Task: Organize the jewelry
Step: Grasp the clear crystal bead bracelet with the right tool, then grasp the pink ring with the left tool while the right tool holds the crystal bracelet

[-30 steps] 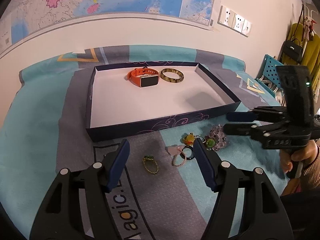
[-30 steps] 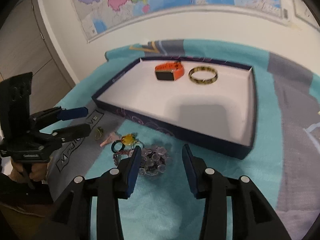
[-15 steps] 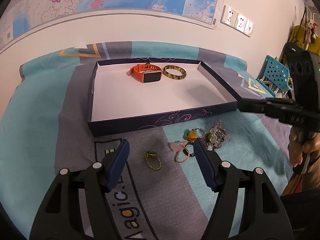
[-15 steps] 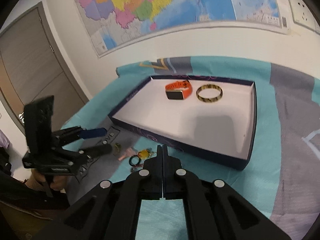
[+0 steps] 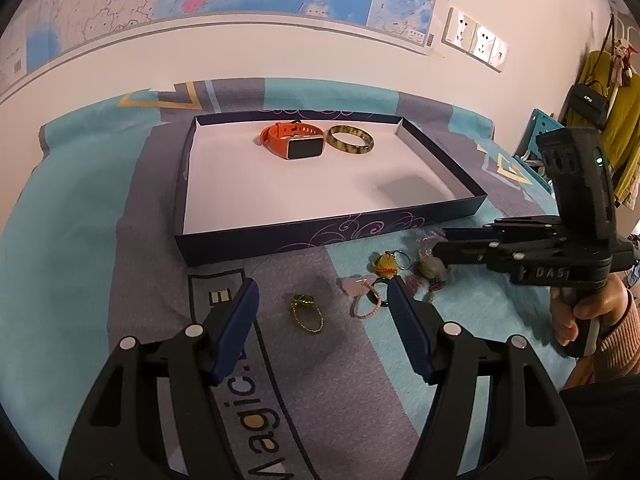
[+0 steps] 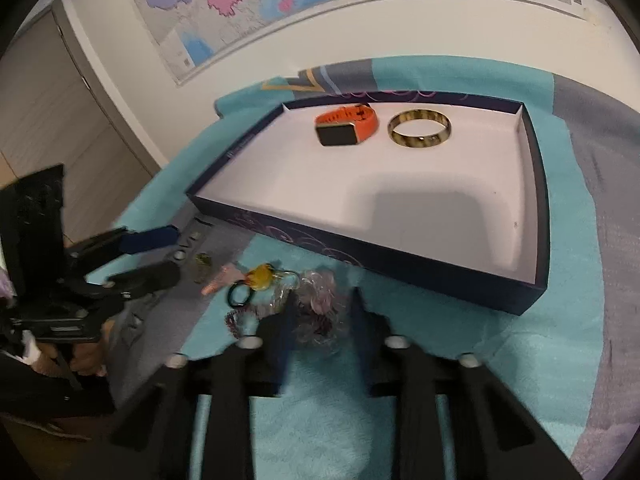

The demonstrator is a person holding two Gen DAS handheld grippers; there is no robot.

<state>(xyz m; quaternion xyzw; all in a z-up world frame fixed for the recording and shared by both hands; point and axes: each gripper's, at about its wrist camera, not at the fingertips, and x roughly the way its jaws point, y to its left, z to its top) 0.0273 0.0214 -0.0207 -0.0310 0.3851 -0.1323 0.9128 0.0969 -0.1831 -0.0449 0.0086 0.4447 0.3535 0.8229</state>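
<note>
Left-wrist view: your left claw (image 5: 322,312) gapes empty over the gold ring (image 5: 306,314). Right-wrist view only: your right claw (image 6: 320,316), opening, straddles the clear bead bracelet (image 6: 320,300); tray (image 6: 400,258) beyond.

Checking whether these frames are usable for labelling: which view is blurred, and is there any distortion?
Right wrist view: motion blur smears the right hand-held gripper and clear beads. Left wrist view: sharp. Both: fisheye bends the box edges.

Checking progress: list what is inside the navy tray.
Inside the navy tray: an orange smartwatch and a mottled bangle, side by side near the far wall. Nothing covers the floor.
</note>
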